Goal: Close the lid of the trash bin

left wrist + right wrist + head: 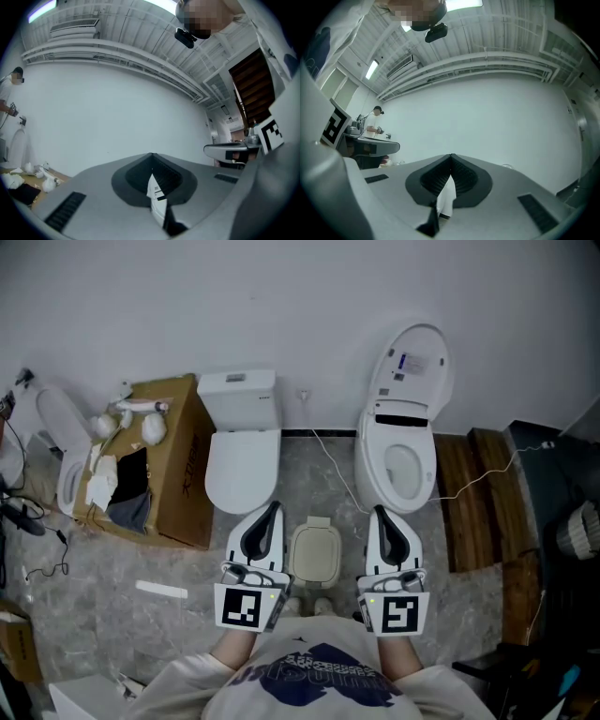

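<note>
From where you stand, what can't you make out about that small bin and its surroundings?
Trash bin: head view shows only its top, sides hidden beneath; both gripper views face the wall, missing it.
Cardboard box: head view, print too small to read, white lumps on it too small to name.
Floor nearest the person: head view, covered by the shirt.

We hold the left claw (272, 509) and the right claw (378, 513) side by side, a little apart, both pointing forward and roughly level. Each claw's jaws are closed, tip against tip.
</note>
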The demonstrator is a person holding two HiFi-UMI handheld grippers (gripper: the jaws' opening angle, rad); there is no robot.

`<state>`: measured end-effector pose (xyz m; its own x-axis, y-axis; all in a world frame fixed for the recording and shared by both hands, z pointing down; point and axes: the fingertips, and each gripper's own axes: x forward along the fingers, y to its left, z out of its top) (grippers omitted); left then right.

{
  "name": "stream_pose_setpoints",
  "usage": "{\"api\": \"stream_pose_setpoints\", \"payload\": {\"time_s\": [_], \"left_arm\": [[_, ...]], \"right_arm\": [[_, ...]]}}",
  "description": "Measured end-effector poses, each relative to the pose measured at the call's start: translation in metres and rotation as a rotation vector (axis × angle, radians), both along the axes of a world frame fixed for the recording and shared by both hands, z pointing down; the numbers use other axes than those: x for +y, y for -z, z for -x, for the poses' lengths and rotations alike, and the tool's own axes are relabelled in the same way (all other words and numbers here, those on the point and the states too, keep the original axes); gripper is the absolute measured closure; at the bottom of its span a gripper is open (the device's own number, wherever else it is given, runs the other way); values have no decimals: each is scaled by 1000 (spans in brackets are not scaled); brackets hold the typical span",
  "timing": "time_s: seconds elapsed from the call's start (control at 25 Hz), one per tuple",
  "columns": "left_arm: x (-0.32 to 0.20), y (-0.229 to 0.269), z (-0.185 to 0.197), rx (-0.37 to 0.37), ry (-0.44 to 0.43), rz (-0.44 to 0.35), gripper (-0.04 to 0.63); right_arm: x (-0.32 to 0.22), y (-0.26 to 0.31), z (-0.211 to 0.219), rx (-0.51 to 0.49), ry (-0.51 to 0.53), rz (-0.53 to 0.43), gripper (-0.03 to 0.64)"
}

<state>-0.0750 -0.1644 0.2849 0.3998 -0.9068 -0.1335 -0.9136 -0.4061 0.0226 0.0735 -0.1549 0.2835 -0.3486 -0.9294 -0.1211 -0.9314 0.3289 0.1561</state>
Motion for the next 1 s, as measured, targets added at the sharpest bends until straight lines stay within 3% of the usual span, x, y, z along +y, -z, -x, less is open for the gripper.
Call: {"api": "stream_pose_setpoints", "payload": {"time_s": [0.56, 0.76, 1.0], "left_arm": [[-7, 4, 1, -8, 17, -14, 598], [-11, 5, 4, -10, 23, -17, 598], [-13, 5, 5, -10, 26, -16, 598]], "right_arm": [[-13, 6, -5, -7, -43, -11, 612], [-9, 15, -5, -70, 37, -50, 610], [-14, 16, -5, -52, 28, -59, 611]]}}
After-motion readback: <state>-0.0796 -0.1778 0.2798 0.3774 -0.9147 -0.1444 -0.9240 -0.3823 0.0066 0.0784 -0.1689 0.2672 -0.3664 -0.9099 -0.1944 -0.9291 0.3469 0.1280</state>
